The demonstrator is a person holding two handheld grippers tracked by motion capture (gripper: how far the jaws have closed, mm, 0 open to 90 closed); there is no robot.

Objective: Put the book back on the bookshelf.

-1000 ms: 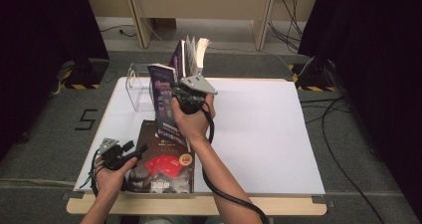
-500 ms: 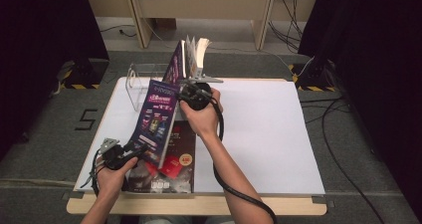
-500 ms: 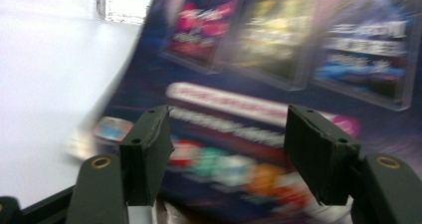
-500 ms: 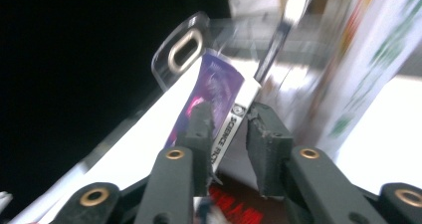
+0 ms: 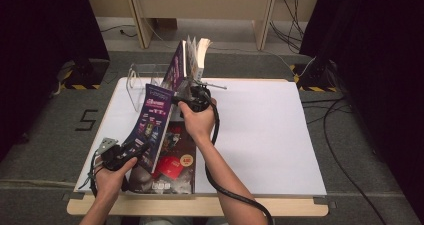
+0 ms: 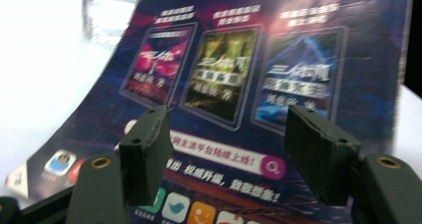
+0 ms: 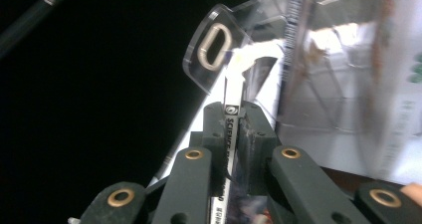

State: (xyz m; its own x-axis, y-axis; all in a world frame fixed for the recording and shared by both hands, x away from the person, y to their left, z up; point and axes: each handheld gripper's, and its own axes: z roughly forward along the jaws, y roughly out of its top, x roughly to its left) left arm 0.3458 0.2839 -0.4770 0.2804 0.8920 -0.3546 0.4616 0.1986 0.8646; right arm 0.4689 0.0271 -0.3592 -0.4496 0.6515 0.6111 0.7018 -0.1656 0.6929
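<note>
A purple magazine [image 5: 151, 121] hangs tilted above the table, its cover facing left. My right gripper [image 5: 186, 99] is shut on its spine edge [image 7: 232, 122], just in front of the clear rack. My left gripper [image 5: 136, 149] sits low at the table's front left, open, by the magazine's lower edge. In the left gripper view the glossy cover [image 6: 234, 69] hangs just beyond my open left gripper [image 6: 226, 137], with nothing between the fingers. A dark magazine with red print [image 5: 172, 162] lies flat on the table under the lifted one.
A clear acrylic rack [image 5: 136, 82] stands at the table's back left, its slotted end plate [image 7: 215, 46] close to the right gripper. Several books and magazines [image 5: 190, 59] stand upright in it. The white table top [image 5: 270, 130] stretches off to the right.
The right gripper has swung the purple magazine from upright by the rack down and left, toward the left gripper. The left gripper has hardly moved.
</note>
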